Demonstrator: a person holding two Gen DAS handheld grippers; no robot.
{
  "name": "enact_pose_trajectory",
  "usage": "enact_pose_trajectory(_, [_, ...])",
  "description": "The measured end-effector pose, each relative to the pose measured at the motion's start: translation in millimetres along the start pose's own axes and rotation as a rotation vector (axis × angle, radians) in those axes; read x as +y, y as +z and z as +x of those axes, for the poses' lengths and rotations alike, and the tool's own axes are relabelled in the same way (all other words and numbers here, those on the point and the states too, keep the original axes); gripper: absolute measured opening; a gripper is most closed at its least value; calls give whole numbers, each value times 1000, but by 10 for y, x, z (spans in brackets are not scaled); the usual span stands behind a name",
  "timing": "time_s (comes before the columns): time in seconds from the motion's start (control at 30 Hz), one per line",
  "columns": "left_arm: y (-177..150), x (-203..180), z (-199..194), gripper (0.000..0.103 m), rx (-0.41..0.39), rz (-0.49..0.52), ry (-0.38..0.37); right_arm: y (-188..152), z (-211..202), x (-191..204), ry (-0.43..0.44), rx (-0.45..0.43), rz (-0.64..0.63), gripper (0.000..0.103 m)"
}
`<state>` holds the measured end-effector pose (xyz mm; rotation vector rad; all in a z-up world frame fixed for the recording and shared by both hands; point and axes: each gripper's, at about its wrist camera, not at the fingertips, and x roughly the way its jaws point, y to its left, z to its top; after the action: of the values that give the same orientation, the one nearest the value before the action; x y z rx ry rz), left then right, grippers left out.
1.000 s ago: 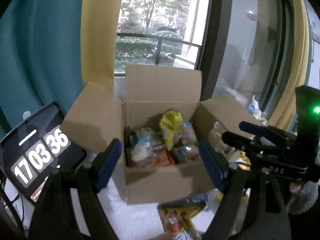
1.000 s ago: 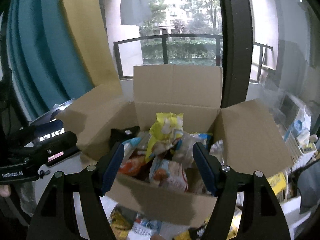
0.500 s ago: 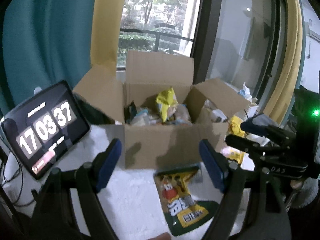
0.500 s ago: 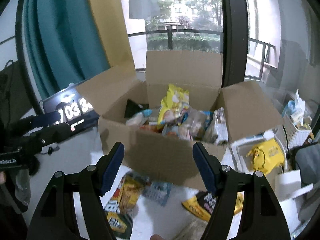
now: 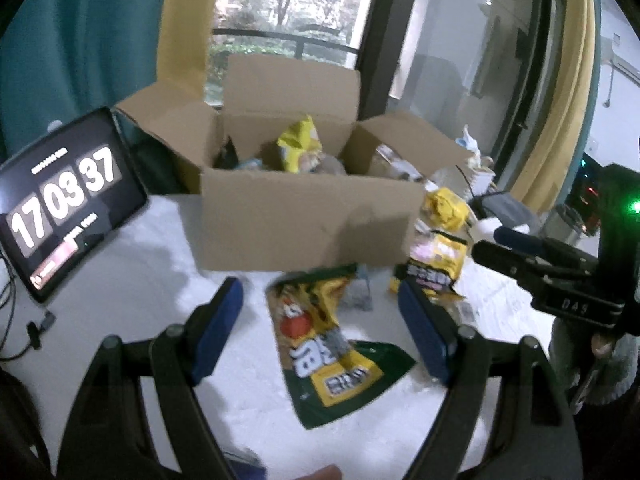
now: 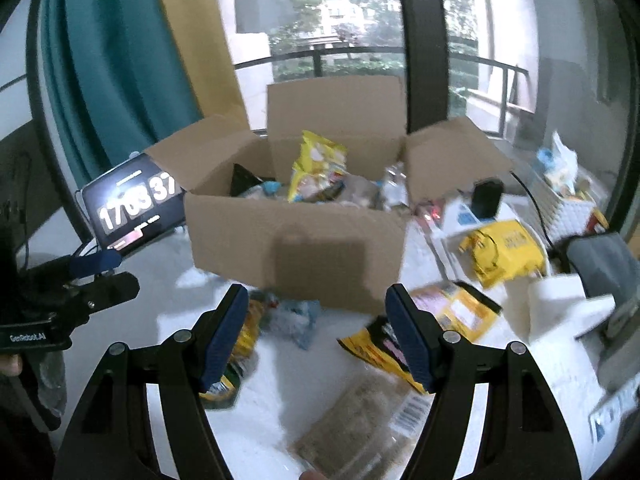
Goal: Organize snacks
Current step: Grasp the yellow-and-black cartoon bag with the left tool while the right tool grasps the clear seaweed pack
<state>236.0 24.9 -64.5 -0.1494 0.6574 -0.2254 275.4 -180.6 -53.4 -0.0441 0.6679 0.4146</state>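
Centre of both views: open brown cardboard box [image 5: 304, 216], flaps spread, stuffed with snack packets, a crinkled yellow bag [image 5: 298, 148] poking highest. On the white tabletop [image 5: 140, 300] below the box in the left wrist view: a flat green-and-yellow snack pouch [image 5: 324, 344] with bold white lettering, blurred beyond reading. To its right, at the box's lower right corner, a yellow-and-black snack pack [image 5: 438, 264]. Left gripper [image 5: 320, 332] spread wide with blue pads, nothing between them, framing the green-and-yellow pouch. Right gripper [image 6: 316, 336] likewise wide apart and empty; bottom centre of its view, a brownish clear-wrapped packet [image 6: 352, 420] with a barcode. At left, a black tablet clock [image 5: 60, 204] reading "17 03 37". Lettering "GenRobot.AI" at far left of the right wrist view, "DAS" at right edge of the left wrist view.
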Motion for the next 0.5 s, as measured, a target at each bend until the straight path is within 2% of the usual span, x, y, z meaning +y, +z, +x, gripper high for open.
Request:
enact_pose_trajectory(0.17, [-113,-206,144,81,44,29,-27,-270,-62,-286,-28,24,67,74])
enact_pose_trajectory(0.5, [-263,-425,512,81,141,41,-46,-829,73,-824,-71,122,209,74])
